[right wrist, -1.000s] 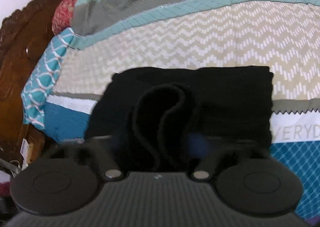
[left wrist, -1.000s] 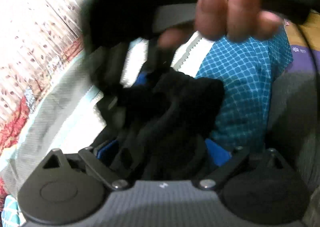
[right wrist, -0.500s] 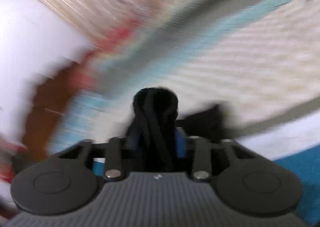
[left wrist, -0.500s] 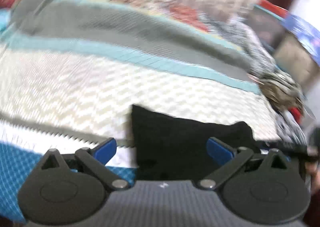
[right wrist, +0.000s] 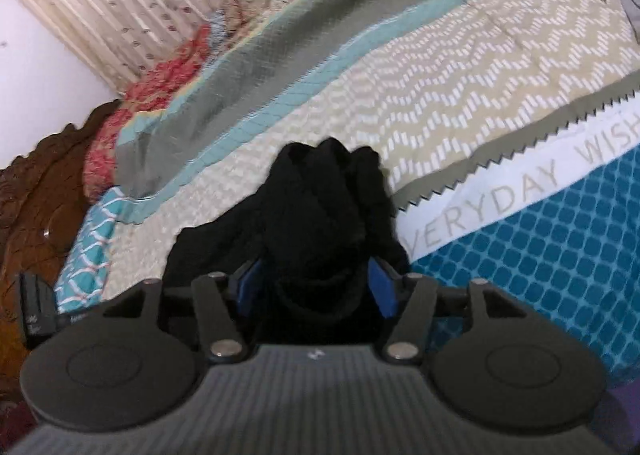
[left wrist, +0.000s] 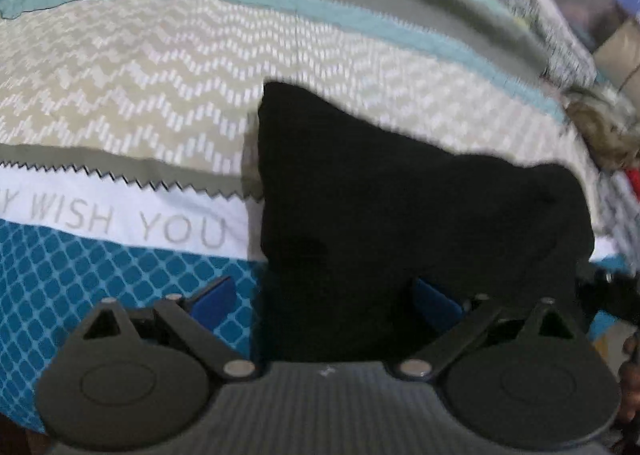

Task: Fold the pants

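bedspread (left wrist: 132,103): lying under both grippers and spreading away ahead of them, its printed bands running across the view
pants (left wrist: 400,223): lying as a black folded slab on the bedspread, directly ahead of and below the left gripper; the long axis seems to be running from the near left edge away toward the far right
bunched end of pants (right wrist: 324,223): rising as a crumpled hump right between the right gripper's jaws, reaching forward from them
left gripper (left wrist: 324,299): standing wide, blue pads apart, cloth lying between them but nothing pinched
right gripper (right wrist: 316,283): opening now, pads flanking the bunched cloth and, by the look of it, no longer pressing on it
nearer hand: the right one is sitting closest to the bunched end; the left one is hovering over the flat near edge
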A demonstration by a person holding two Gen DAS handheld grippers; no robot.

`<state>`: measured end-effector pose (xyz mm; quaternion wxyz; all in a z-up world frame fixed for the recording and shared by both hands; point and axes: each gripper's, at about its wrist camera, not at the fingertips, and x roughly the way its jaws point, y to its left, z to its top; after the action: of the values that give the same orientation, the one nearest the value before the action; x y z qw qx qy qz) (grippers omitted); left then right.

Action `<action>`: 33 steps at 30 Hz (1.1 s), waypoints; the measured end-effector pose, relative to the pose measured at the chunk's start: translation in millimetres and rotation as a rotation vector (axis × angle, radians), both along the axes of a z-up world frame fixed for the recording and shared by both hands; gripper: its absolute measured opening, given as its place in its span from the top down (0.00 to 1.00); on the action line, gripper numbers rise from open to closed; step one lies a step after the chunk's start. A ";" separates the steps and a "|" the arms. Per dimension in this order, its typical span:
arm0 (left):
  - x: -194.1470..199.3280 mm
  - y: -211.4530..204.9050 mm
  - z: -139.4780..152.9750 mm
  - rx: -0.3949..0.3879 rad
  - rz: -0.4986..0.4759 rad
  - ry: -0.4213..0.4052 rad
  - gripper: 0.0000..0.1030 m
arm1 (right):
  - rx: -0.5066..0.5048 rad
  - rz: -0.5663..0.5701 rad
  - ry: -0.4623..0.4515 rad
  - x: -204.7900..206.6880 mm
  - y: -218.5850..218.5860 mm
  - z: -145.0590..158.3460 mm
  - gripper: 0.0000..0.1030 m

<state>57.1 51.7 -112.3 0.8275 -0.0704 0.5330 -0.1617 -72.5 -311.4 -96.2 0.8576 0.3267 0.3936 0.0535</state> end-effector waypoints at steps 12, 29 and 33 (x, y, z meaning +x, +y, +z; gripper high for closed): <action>9.4 14.4 8.3 -0.038 -0.017 -0.014 0.01 | 0.096 -0.031 -0.057 -1.1 -24.4 -7.1 0.20; 31.9 -1.2 77.2 -0.240 -0.114 -0.144 0.84 | 0.176 0.100 -0.135 29.4 -1.3 36.9 0.63; 58.0 -11.3 110.8 -0.215 -0.132 -0.258 0.84 | 0.125 0.144 -0.276 61.3 11.8 84.6 0.64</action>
<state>115.1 40.4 -1.5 0.8645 -0.1019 0.4054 -0.2793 -11.2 -299.6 -11.5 0.8756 0.3399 0.2902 0.1835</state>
